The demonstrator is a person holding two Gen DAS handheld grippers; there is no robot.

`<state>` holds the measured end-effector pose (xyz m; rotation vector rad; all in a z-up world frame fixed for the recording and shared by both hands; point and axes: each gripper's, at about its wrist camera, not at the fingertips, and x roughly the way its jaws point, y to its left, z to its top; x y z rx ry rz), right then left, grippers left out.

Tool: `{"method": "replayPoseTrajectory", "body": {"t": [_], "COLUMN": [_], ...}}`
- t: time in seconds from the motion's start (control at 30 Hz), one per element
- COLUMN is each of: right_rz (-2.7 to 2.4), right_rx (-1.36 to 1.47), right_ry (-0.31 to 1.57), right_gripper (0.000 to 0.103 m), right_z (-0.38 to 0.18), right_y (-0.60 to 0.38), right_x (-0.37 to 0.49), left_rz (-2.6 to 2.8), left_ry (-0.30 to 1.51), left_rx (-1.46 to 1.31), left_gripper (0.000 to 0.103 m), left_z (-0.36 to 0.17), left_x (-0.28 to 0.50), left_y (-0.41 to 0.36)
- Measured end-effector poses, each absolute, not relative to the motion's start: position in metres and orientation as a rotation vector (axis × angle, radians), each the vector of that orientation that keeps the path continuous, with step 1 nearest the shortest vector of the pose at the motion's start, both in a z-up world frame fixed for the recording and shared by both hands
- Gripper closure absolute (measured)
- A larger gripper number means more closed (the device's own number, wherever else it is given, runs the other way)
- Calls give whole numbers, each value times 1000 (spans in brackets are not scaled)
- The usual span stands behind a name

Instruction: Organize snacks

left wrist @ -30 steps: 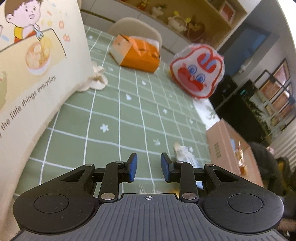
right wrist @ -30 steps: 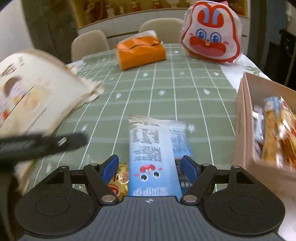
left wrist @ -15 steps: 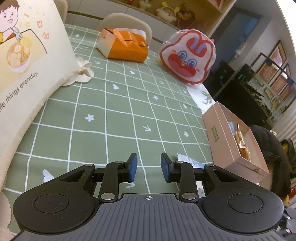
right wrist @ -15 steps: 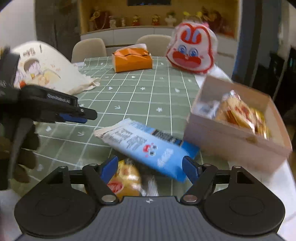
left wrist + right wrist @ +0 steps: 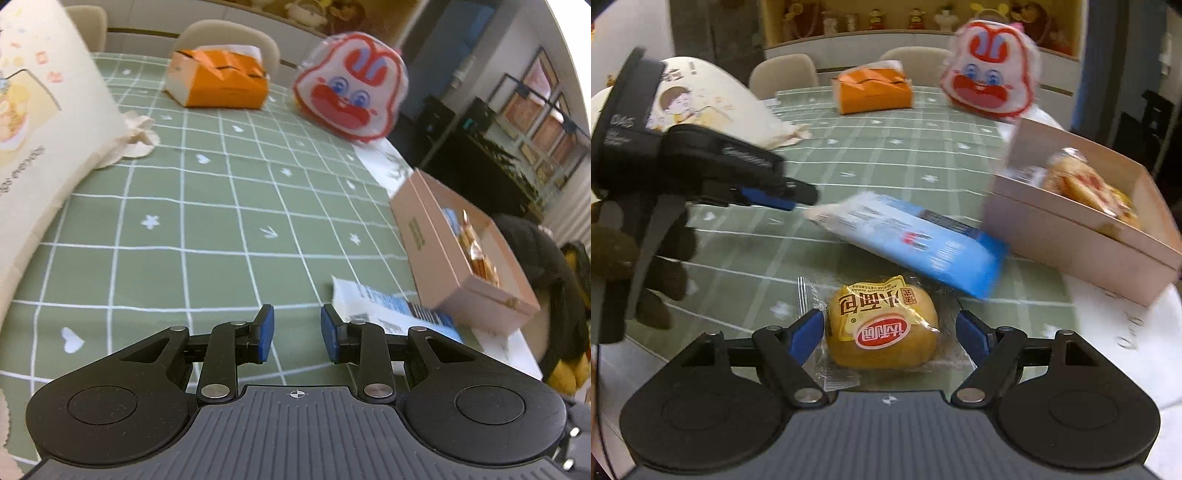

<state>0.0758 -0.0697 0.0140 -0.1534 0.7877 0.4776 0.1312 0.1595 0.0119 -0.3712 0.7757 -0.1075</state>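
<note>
Since a second ago the right gripper (image 5: pixel 890 332) swung off the blue packet (image 5: pixel 916 240); its spread, unclosed jaws now straddle the yellow bun (image 5: pixel 882 328), unpinched; next, clamp it for the box (image 5: pixel 1082 236); left gripper (image 5: pixel 297 334) idles narrow, gripping nothing

The left wrist camera sits low over the near left of the green table (image 5: pixel 207 206), looking down and forward along its fingers toward the far right, with the cushion (image 5: pixel 40 140) close on its left and the pink box (image 5: pixel 436 258) at right. The right wrist camera hangs close above the near edge, tilted down at the bun (image 5: pixel 882 328) and facing the far end. Both views share the blue packet (image 5: pixel 916 240), pink box, orange tissue box (image 5: pixel 873 92) and rabbit bag (image 5: pixel 990 85); the right view also catches the left gripper (image 5: pixel 809 194).
</note>
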Motion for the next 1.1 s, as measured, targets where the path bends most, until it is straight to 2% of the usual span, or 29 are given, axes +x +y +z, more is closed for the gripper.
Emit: {"method": "replayPoseTrajectory", "body": {"t": [0.33,0.47,0.67,0.73,0.83,0.93,1.1], "right_rz": [238,233,258,264,276,288,305], "right_rx": [-223,-165,-143,-117,-83,-49,9], "right_ry": [714,709,647,636,628,634,637], "right_gripper": [25,22,18,14,13,13,13], "right_z": [15,11,3,-4,-4,-5,-5], "right_y": [-135,-146,-147,-150,-155,-160,-168], "right_x": [73,80,82,82,80,81,82], "left_rz": [-101,-116,-91,-104,-186,-261,-322], "left_ry": [793,732,747,745,798,825,910], "left_rx": [-340,-400,-364,-360,-420,-378,-312], "left_gripper": [71,71,71,71,71,72,72], "left_z": [6,14,20,15,2,0,9], "left_x": [132,137,191,208,224,217,162], "left_y": [152,160,153,148,139,124,106]}}
